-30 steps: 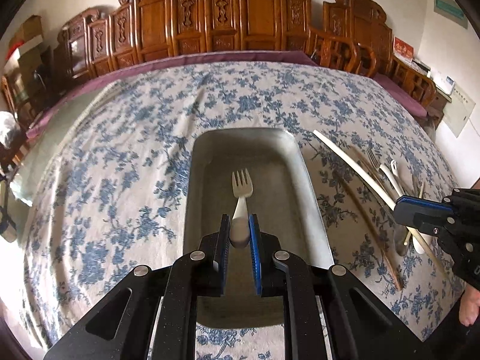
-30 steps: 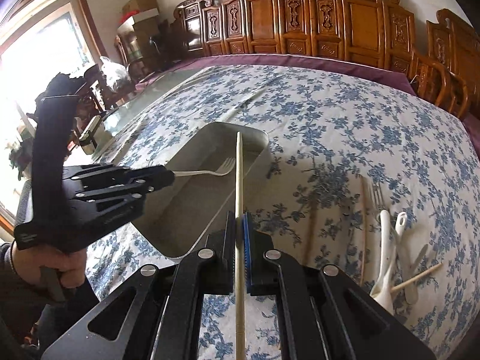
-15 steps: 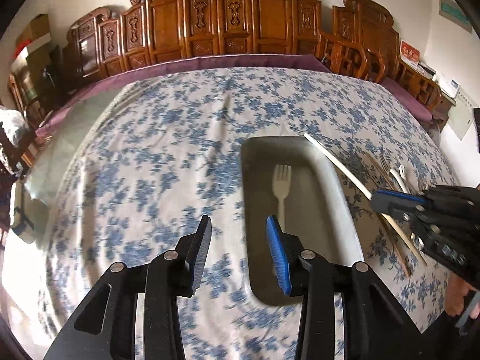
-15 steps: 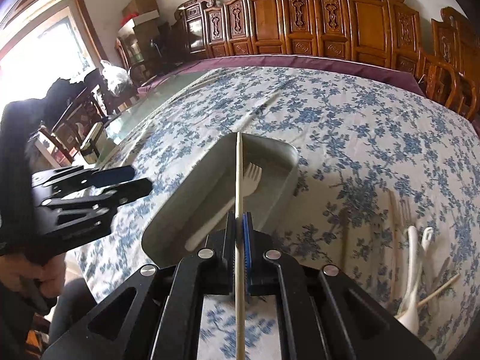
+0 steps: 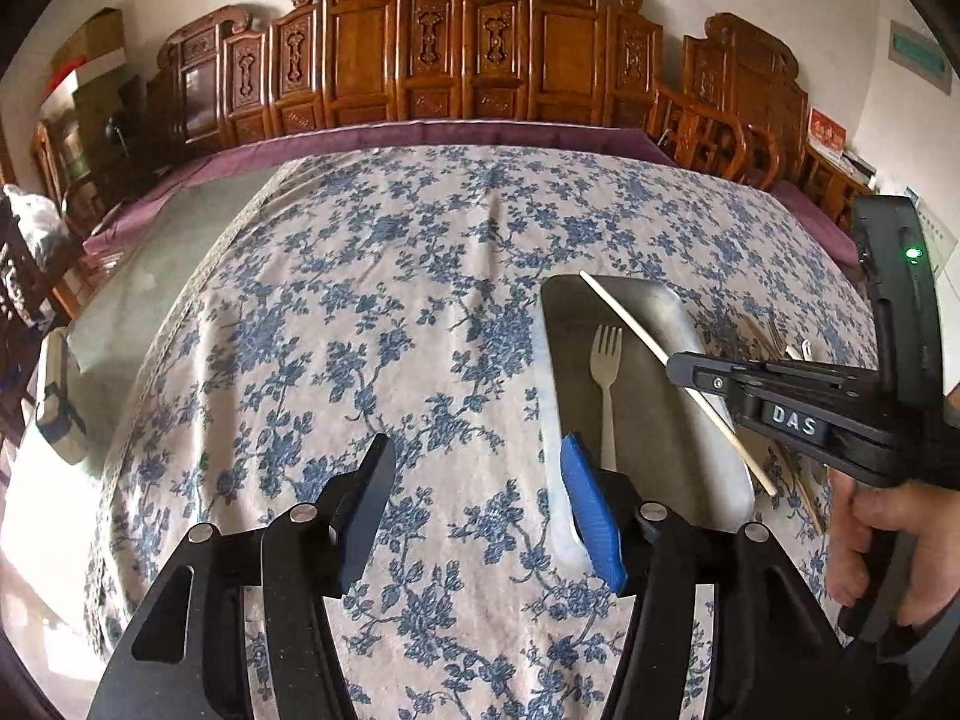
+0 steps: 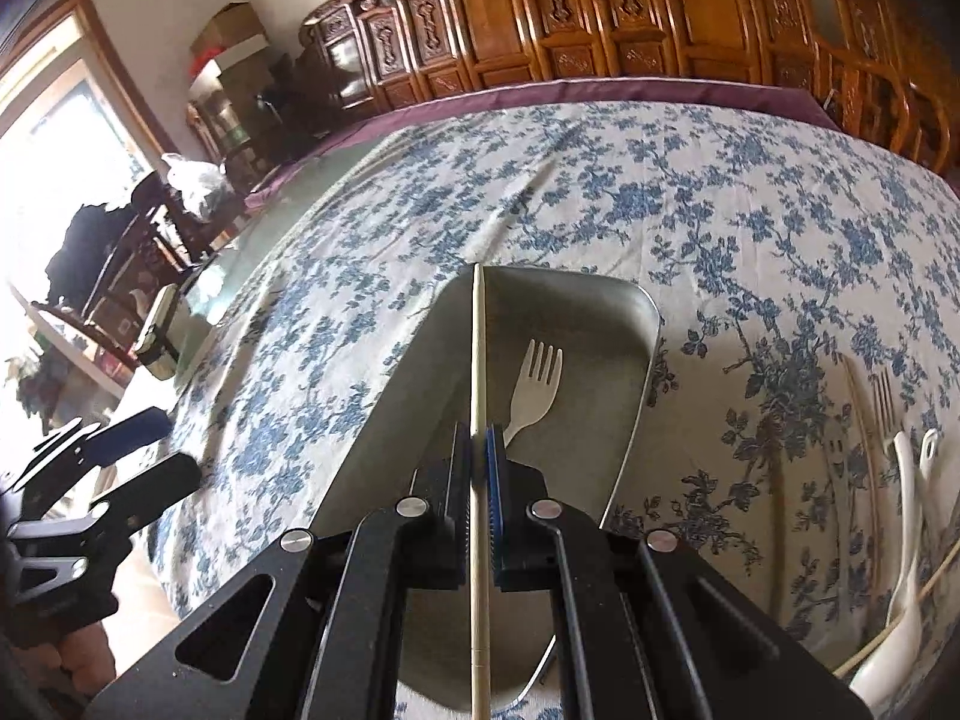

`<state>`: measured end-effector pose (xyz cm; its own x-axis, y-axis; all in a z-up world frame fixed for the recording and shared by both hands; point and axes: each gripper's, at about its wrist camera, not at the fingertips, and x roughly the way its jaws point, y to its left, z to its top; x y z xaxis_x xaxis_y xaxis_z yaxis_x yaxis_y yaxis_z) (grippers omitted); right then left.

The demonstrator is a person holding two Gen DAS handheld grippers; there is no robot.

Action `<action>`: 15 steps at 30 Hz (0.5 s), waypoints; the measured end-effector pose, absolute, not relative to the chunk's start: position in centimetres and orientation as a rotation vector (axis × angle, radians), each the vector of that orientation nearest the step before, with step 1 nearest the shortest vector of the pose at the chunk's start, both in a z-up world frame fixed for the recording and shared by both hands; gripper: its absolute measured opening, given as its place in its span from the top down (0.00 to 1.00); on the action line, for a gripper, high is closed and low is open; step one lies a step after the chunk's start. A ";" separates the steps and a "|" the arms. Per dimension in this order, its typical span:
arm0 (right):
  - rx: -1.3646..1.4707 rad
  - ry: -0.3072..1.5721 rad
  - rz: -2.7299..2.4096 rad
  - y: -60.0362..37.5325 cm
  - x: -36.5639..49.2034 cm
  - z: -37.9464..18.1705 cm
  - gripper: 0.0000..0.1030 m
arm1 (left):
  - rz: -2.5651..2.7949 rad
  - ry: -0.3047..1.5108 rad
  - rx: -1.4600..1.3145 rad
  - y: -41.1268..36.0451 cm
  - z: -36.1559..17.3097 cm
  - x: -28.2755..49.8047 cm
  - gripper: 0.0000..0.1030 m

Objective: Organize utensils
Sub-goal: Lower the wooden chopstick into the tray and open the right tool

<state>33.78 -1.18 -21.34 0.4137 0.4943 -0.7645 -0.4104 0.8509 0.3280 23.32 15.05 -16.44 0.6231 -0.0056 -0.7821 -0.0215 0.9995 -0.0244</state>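
Note:
A grey metal tray [image 5: 714, 468] [image 6: 636, 312] lies on the flowered tablecloth with a pale plastic fork [image 5: 606, 372] [image 6: 534, 384] inside it. My right gripper [image 6: 478, 444] [image 5: 678, 369] is shut on a pale chopstick [image 6: 478, 348] [image 5: 624, 318] and holds it over the tray, its tip above the far left corner. My left gripper [image 5: 480, 480] is open and empty, over the cloth just left of the tray's near end.
Loose utensils lie on the cloth right of the tray: a metal fork [image 6: 885, 396], white spoons [image 6: 906, 480] and brown chopsticks [image 6: 858, 408]. Carved wooden chairs [image 5: 456, 60] line the table's far edge. Bare glass tabletop [image 5: 150, 252] shows at the far left.
My left gripper has let go of the plastic fork, opened, and drawn back to the left of the tray. My right gripper has carried the chopstick over the tray.

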 end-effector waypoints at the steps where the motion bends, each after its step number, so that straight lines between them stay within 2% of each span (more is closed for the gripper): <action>1: 0.104 0.999 0.564 -1.1 33.9 -21.6 0.94 | 0.013 0.899 -0.032 15.3 -16.5 23.3 0.47; 10: 0.143 1.026 0.568 -0.5 34.1 -23.1 0.92 | 0.024 0.893 -0.039 15.7 -16.2 23.1 0.47; 15: 0.124 0.989 0.592 -1.5 33.3 -21.8 0.92 | 0.002 0.881 -0.026 14.7 -15.7 22.8 0.47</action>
<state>33.26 -1.47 -21.75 0.4072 0.5226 -0.7490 -0.4129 0.8368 0.3595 22.76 14.69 -15.71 0.6367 -0.0088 -0.7710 -0.0126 0.9997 -0.0218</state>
